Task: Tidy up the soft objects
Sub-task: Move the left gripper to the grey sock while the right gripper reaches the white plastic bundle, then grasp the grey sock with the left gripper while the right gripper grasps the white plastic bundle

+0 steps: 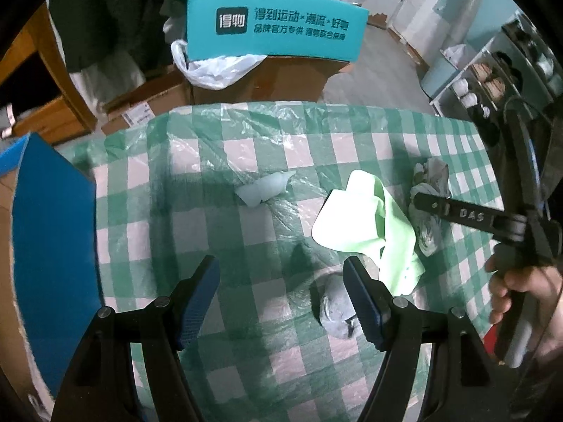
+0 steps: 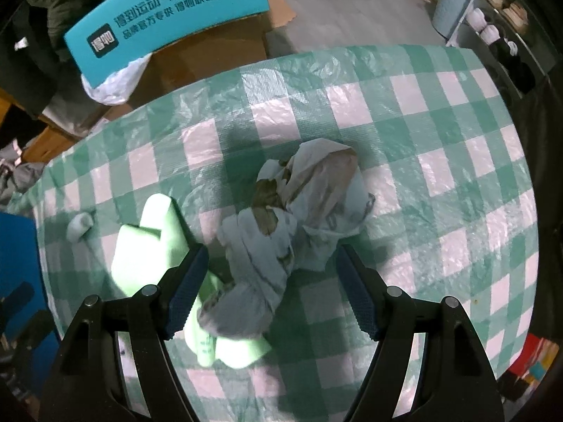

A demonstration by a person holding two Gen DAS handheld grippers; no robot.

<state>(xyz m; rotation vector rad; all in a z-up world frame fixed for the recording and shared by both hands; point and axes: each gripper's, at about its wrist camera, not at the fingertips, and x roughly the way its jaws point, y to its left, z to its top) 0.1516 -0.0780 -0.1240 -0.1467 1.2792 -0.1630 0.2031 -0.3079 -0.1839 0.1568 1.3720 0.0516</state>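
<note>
A light green cloth (image 1: 369,218) lies crumpled on the green-and-white checked table (image 1: 246,246); it also shows in the right wrist view (image 2: 155,239). A grey crumpled cloth (image 2: 302,211) lies right of it, seen in the left wrist view (image 1: 431,190) too. A small grey bundle (image 1: 334,306) sits by my left gripper's right finger. A small pale wad (image 1: 264,190) lies farther back, also in the right wrist view (image 2: 79,227). My left gripper (image 1: 281,302) is open and empty. My right gripper (image 2: 271,292) is open over the grey cloth, and shows in the left wrist view (image 1: 457,211).
A blue bin (image 1: 52,246) stands at the table's left edge. A teal box (image 1: 274,24) sits on cardboard boxes (image 1: 264,81) behind the table. A shelf with cups (image 1: 492,81) stands at the far right.
</note>
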